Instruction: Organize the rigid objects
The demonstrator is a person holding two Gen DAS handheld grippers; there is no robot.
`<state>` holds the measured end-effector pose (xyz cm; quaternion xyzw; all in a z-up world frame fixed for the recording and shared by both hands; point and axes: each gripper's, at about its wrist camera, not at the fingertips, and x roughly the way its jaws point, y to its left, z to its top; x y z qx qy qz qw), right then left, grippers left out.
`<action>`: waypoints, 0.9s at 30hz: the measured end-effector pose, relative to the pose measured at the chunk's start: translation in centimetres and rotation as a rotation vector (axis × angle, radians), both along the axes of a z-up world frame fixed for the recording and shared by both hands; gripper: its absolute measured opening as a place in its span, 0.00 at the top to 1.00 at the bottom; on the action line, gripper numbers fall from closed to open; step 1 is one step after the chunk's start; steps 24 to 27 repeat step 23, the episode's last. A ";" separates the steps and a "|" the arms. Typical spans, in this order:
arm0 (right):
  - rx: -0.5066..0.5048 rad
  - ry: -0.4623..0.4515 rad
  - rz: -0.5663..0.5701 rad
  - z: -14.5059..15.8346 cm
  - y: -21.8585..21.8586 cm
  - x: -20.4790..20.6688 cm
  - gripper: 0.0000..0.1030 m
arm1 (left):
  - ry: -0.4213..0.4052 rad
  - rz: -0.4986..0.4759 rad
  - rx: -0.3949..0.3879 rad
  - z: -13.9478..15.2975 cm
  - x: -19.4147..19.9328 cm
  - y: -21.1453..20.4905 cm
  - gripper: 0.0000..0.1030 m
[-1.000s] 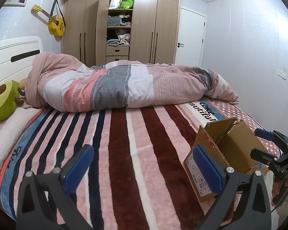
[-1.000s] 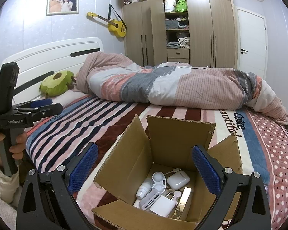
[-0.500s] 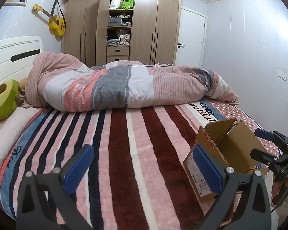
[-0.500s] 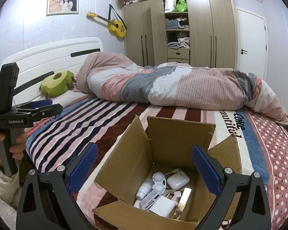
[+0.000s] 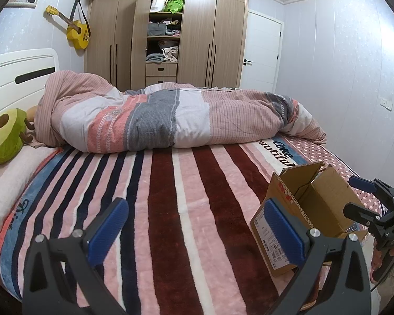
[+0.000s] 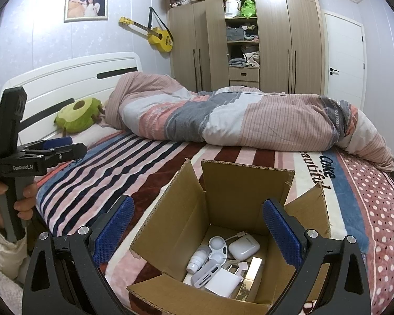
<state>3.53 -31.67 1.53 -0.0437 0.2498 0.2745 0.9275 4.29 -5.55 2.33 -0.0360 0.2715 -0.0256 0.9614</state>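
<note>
An open cardboard box (image 6: 247, 183) stands on the striped blanket near the bed's front edge; it also shows in the left wrist view (image 5: 315, 204) at the right. Inside lie several small white items: an earbud case (image 6: 243, 247), a charger plug (image 6: 222, 283), a small bottle (image 6: 197, 258) and a contact lens case (image 6: 216, 249). My right gripper (image 6: 197, 233) is open and empty, just above the box opening. My left gripper (image 5: 195, 229) is open and empty over the blanket, left of the box.
A rolled quilt (image 5: 170, 120) lies across the bed's far half. A green avocado plush (image 5: 2, 136) sits by the white headboard (image 6: 65, 78). A wardrobe (image 5: 170, 29) and a door (image 5: 260, 52) stand beyond. The left gripper shows in the right wrist view (image 6: 57, 148).
</note>
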 end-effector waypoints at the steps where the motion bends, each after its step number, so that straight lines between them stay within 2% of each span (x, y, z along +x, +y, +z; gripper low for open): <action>1: -0.001 0.000 0.001 0.0 0.0 0.0 0.04 | 0.000 0.000 -0.001 0.0 0.0 0.0 0.00; 27: -0.002 0.002 0.002 0.2 0.0 0.0 0.04 | 0.004 0.007 -0.002 0.0 -0.1 -0.2 0.00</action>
